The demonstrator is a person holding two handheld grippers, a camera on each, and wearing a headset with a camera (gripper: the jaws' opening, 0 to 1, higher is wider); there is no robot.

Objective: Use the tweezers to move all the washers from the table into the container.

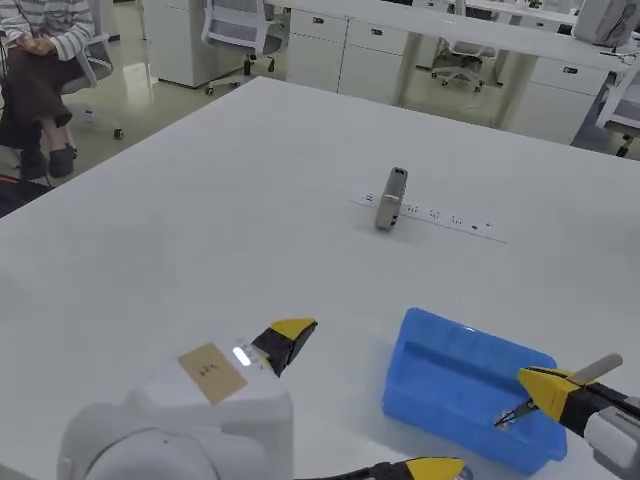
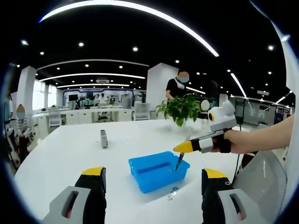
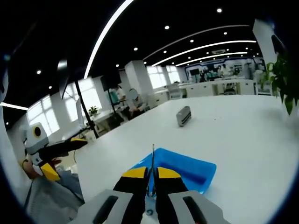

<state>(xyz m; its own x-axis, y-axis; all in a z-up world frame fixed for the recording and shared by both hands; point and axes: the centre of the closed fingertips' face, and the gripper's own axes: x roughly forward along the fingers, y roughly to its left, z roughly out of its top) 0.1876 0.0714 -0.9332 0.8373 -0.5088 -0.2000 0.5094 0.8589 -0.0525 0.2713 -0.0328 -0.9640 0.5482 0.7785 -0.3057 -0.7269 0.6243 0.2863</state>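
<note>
Where white table (image 1: 200, 200) spans open office, blue container (image 1: 420, 392), power strip (image 1: 440, 215), chairs (image 1: 235, 30)

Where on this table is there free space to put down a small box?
Free: the wide bare table left of the power strip, and the gap between it and the blue container. Crowded: around the container, where washers lie beside it and the right gripper holds the tweezers in it.
</note>
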